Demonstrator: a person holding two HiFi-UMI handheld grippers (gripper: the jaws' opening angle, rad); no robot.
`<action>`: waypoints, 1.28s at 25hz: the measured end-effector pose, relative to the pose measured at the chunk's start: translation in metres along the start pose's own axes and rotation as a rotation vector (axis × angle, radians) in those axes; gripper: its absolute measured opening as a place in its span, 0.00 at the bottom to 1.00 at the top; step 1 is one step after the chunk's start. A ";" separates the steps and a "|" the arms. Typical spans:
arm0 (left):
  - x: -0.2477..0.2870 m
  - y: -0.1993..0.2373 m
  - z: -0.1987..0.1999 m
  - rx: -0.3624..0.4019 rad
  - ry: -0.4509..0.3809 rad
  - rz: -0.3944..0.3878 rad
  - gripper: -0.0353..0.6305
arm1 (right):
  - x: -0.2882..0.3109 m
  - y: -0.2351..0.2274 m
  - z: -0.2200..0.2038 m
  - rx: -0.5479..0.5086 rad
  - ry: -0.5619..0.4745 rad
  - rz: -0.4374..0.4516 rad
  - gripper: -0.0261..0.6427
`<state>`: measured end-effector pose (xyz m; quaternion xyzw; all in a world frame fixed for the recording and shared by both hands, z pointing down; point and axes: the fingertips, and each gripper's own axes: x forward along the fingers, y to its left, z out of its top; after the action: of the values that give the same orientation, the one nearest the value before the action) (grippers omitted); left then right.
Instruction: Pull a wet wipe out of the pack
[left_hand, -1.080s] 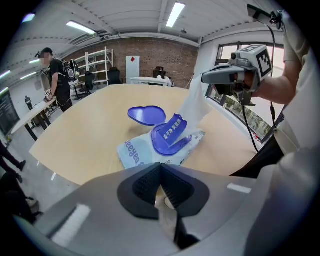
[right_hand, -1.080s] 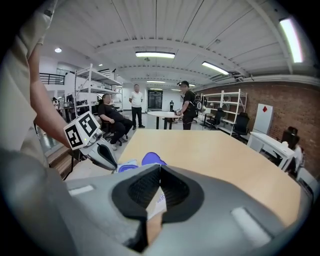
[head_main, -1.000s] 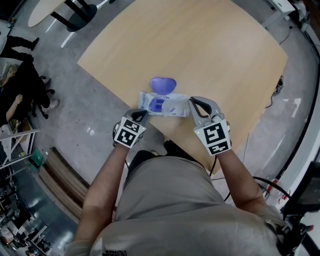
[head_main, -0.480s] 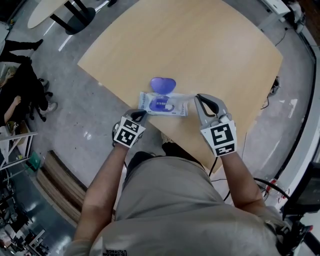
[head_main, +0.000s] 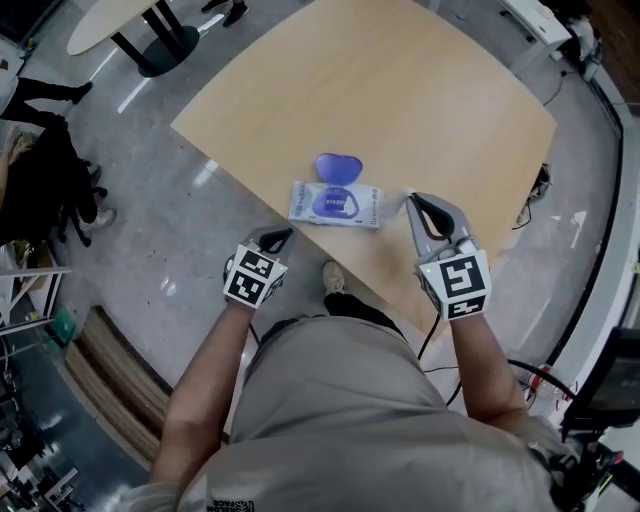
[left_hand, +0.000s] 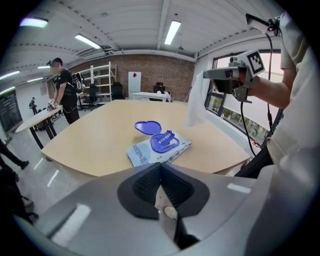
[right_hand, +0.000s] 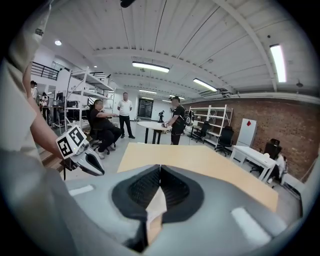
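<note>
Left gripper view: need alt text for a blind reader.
The left gripper, jaws shut, is empty. Beyond it, a pale blue wet wipe pack with its purple flip lid open lies on a light wooden table; at right, the right gripper holds up a white wipe.

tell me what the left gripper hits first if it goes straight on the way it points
Probably the wet wipe pack, which lies on the table almost dead ahead of the shut left gripper. Its height is unclear, so it might meet the table edge first.
</note>
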<state>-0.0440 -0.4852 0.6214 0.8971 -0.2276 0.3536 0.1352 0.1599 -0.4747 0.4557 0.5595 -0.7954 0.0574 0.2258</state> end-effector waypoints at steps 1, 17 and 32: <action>-0.013 -0.003 0.001 -0.009 -0.027 -0.001 0.06 | -0.006 0.006 0.003 -0.004 -0.001 -0.006 0.04; -0.261 -0.101 0.007 -0.028 -0.429 -0.049 0.06 | -0.147 0.144 0.041 0.014 -0.073 -0.017 0.04; -0.314 -0.238 0.019 0.133 -0.487 -0.006 0.06 | -0.268 0.206 0.023 -0.019 -0.135 0.114 0.04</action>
<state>-0.1163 -0.1899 0.3696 0.9635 -0.2272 0.1407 0.0178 0.0373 -0.1751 0.3550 0.5139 -0.8398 0.0246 0.1735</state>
